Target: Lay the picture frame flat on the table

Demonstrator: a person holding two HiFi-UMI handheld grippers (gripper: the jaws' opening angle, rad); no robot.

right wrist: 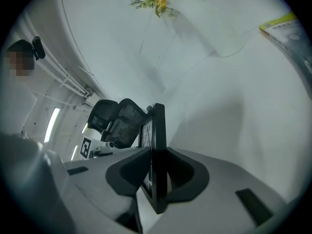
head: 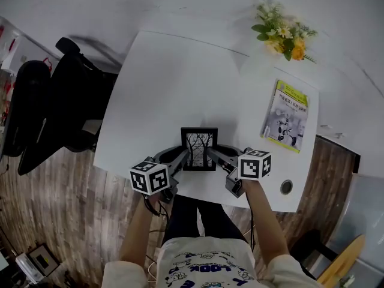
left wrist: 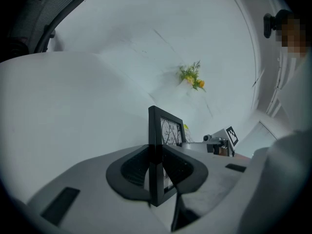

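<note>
Both tongs are clamped on the picture frame [head: 199, 149]: left gripper [head: 183, 155] on its left side, right gripper [head: 214, 154] on its right, at the tabletop [head: 168, 89] near edge. Gripper views show pads [left wrist: 131, 172] pressing the black moulding; only the head view shows the whole tree print. Booklet [head: 287, 115] by the right edge: print unreadably small.

Left gripper [head: 179, 155]: jaws clamped on the left edge of the picture frame [head: 199, 149]; angled inward, tipped a little down
Right gripper [head: 217, 155]: jaws pinching the right edge; mirrors the left
Arms: left forearm [head: 137, 224] and right forearm [head: 264, 218] both stretched forward; bare
</note>
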